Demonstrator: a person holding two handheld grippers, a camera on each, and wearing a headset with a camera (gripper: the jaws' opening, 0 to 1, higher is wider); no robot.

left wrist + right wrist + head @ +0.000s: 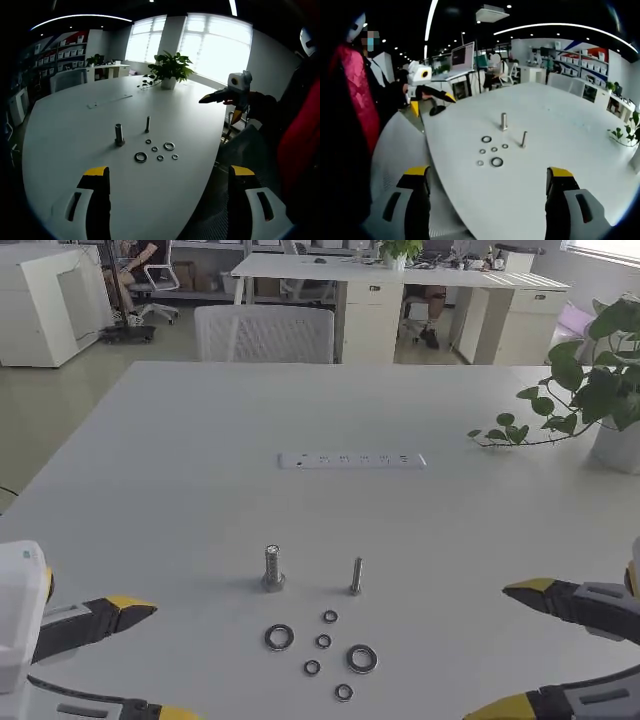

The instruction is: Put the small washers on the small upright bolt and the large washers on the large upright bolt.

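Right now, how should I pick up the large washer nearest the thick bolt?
I'd pinch the large washer across its ring, one jaw tip in the hole, one outside, coming down from above with the left gripper. It lies flat on the table; small washers sit close on its right.

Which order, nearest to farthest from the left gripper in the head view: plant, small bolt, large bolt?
1. Large bolt, left of centre, nearest the left gripper.
2. Small bolt, just right of it.
3. Plant, far right.
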